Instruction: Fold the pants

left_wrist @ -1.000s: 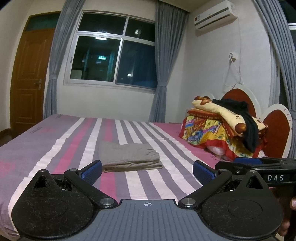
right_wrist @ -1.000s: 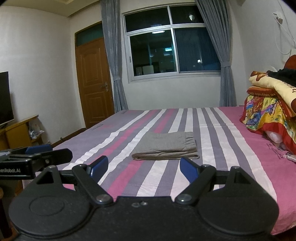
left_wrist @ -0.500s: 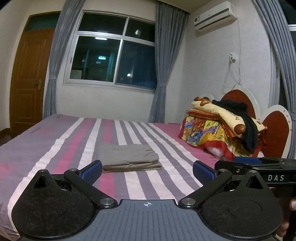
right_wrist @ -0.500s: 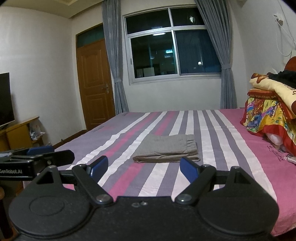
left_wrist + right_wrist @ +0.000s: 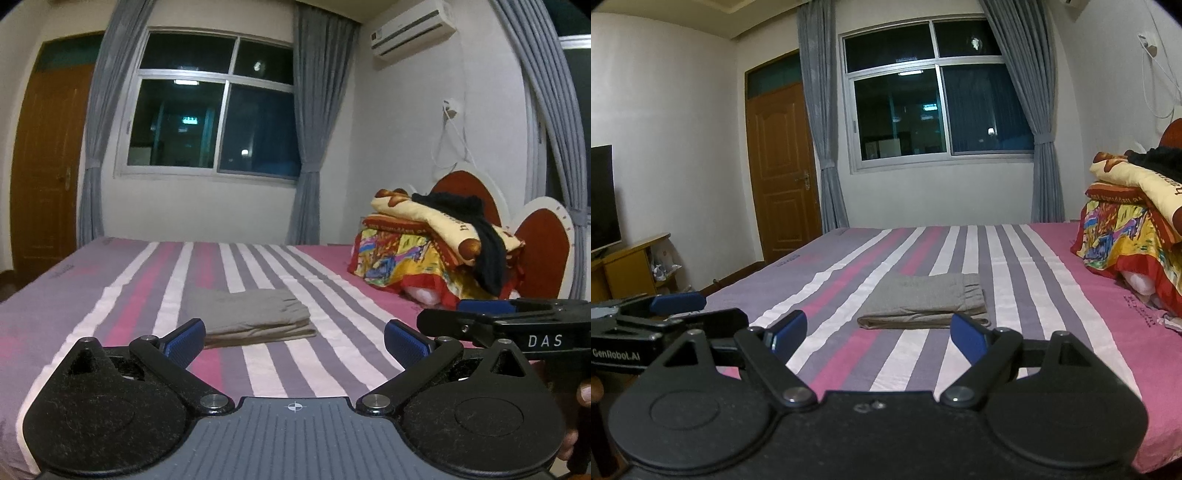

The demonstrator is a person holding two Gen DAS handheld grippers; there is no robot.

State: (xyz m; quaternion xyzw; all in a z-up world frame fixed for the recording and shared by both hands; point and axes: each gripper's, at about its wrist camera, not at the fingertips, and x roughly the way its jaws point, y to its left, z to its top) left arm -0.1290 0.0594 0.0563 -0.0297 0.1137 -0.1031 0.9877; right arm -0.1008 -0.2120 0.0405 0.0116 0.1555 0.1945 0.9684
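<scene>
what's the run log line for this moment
pants: folded, on striped bed | left hand-held gripper: open, empty | right hand-held gripper: open, empty

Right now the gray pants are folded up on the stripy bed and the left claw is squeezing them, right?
Not quite. The gray pants are folded on the stripy bed, but the left claw isn't squeezing them. The left wrist view shows its blue fingers spread wide open, short of the pants and holding nothing. The right claw is open too.
</scene>
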